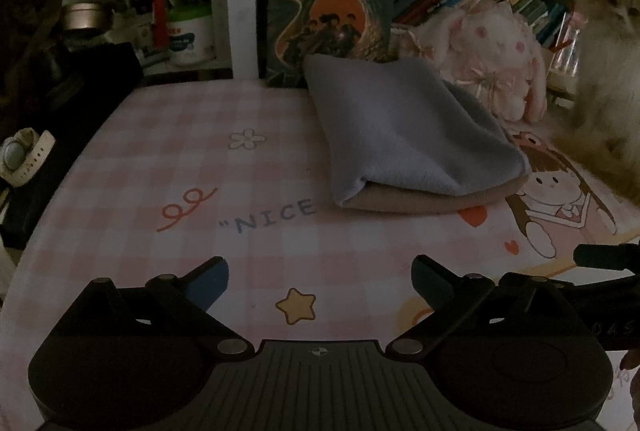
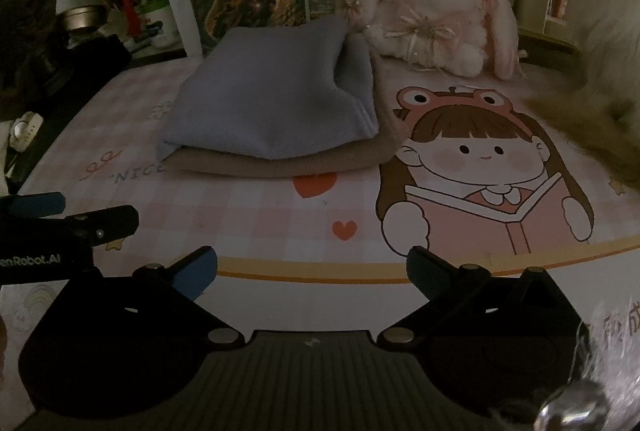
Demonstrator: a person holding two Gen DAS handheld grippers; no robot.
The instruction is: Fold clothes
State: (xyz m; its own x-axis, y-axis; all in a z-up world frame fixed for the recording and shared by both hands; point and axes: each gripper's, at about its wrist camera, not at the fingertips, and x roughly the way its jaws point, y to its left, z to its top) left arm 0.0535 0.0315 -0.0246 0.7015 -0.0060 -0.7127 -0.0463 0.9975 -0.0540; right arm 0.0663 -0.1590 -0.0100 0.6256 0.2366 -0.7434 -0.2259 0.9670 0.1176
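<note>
While both tools (image 1: 320,281) (image 2: 312,271) gape empty, the grey garment (image 2: 276,95) hides most of the tan one (image 2: 280,165).

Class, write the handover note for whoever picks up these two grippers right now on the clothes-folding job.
Left gripper: open, empty, above the printed desk mat.
Right gripper: open, empty, above the same mat.
Clothes: folded grey-blue garment lies on top of a folded beige garment, stacked at the back of the mat beside the plush rabbit.
Done: both visible pieces look folded and stacked.
Left: no unfolded clothing in view; look for more. A cat sits at the right edge.
</note>
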